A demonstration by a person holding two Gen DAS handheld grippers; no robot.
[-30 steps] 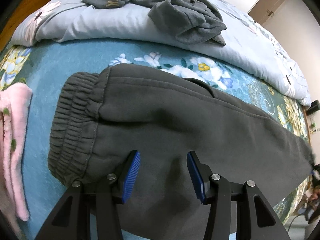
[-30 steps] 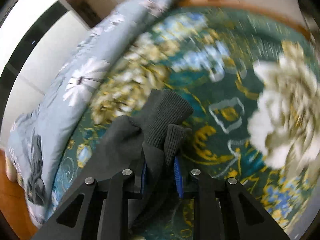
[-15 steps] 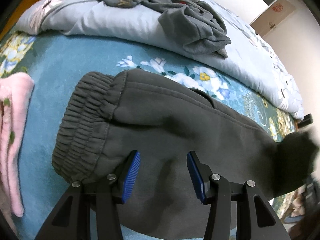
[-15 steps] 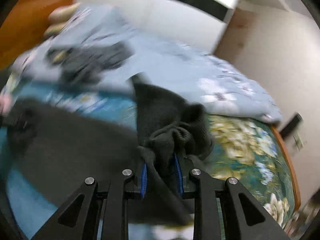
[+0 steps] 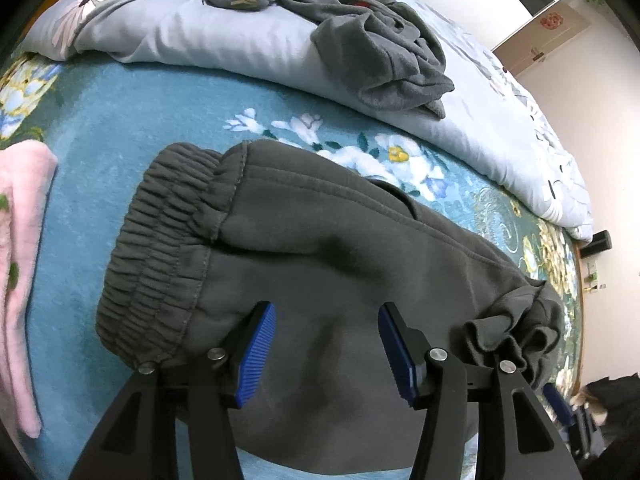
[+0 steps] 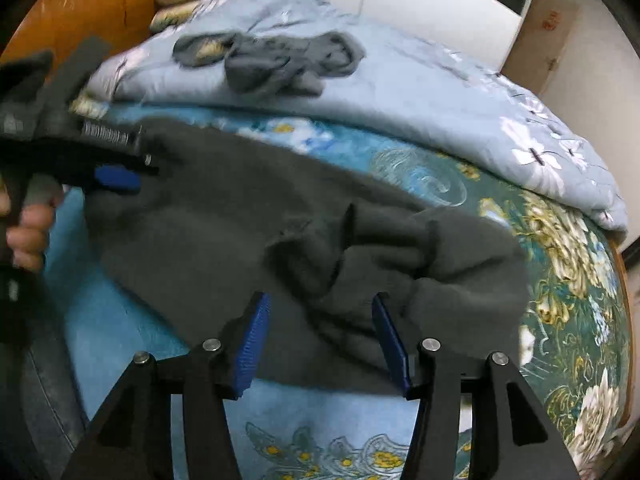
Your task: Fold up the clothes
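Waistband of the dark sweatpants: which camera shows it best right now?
The left wrist view. The waistband lies sharp and unobstructed there, gathered elastic and stitching showing. In the right wrist view that end of the sweatpants is blurred and partly behind the left tongs.

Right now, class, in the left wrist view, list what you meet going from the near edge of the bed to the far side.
Dark grey sweatpants → teal floral bedspread → pale blue floral quilt → crumpled dark grey garment.

Two black tools (image 5: pixel 327 350) (image 6: pixel 318 340) with blue ribbed pads (image 5: pixel 256 354), silver screw heads (image 5: pixel 437 354) on angular openwork fingers, a coil spring (image 6: pixel 106 135) exposed.
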